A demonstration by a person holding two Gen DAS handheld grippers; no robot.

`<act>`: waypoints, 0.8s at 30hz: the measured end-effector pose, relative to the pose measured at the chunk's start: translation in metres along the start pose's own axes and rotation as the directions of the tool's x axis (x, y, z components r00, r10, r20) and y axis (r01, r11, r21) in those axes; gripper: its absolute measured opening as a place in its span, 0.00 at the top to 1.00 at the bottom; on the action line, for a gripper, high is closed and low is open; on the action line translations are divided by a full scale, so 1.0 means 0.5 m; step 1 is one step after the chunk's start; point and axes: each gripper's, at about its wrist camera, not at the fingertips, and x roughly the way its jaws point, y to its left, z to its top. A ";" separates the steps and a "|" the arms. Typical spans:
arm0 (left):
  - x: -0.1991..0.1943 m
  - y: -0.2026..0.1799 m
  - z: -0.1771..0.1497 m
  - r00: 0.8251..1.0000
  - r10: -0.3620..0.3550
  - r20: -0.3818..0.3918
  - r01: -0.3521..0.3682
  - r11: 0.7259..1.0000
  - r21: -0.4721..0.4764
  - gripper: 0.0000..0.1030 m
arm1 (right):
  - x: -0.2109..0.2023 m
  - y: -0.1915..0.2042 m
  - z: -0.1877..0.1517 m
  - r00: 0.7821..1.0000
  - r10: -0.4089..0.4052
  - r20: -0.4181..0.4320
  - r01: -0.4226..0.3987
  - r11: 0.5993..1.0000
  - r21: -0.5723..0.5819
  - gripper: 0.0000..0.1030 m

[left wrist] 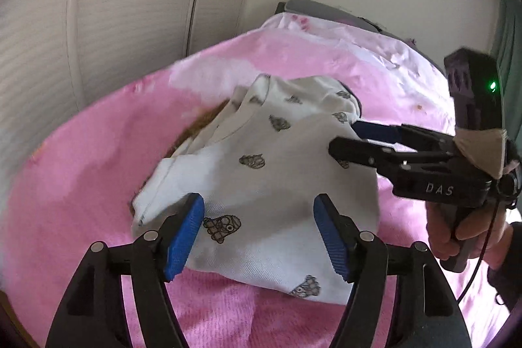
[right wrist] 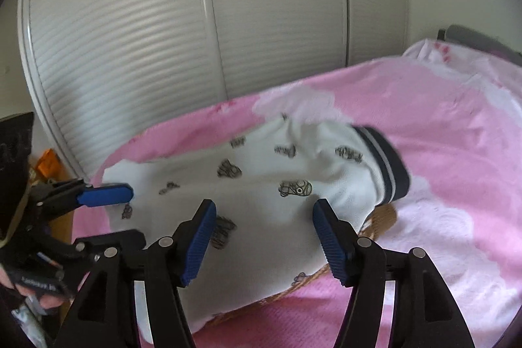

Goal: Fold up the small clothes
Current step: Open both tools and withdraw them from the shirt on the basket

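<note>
Two grippers, left gripper and right gripper, hovered spread and empty above a white printed garment lying partly folded on the pink blanket; next, likely regrasping an edge.

A brown basket beyond the right tongs is mostly hidden under the shirt, whose prints are blurred.

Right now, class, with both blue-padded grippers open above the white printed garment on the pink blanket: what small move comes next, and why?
Probably lower the left gripper and right gripper onto the crumpled white printed garment and regrip an edge: both stand open, holding nothing, and it lies unfolded on the pink blanket.
</note>
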 end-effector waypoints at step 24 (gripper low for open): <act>-0.343 -0.160 -0.064 0.990 0.049 0.136 -0.053 0.998 0.025 0.16 | -0.408 0.159 -0.106 0.945 -0.231 0.232 0.194 0.965 0.175 0.21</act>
